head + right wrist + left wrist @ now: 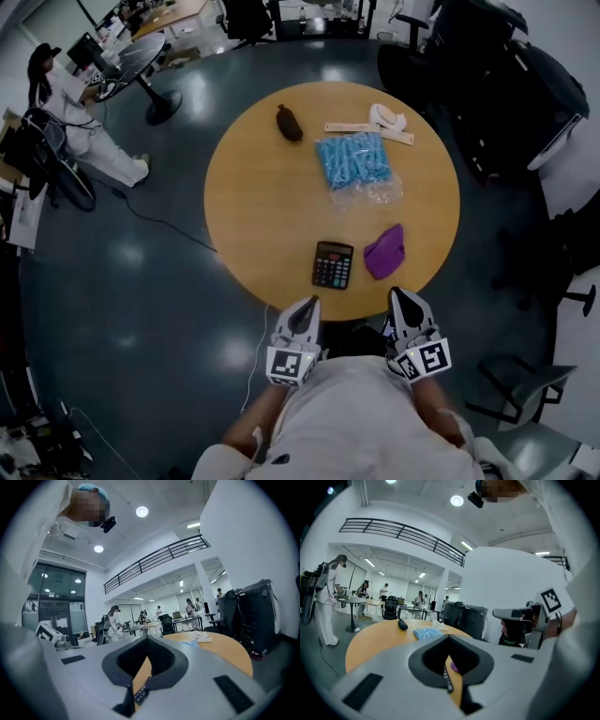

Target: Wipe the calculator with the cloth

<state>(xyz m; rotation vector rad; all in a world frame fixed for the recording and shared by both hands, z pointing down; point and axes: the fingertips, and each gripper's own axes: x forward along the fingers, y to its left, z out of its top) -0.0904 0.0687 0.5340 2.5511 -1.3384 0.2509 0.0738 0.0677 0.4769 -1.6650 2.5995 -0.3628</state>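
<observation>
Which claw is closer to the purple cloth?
Right. The right gripper is just short of the purple cloth, on the person's side. The left gripper is farther off to the side, just short of the calculator.

The calculator (333, 264) is lying flat with its keys up, near the edge of the table (244, 187) that is closest to me. It is black, with a dark screen above rows of small keys. The cloth (384, 251) is lying just beside it on the right, not touching it. The cloth is purple and is sitting crumpled in a loose heap.
</observation>
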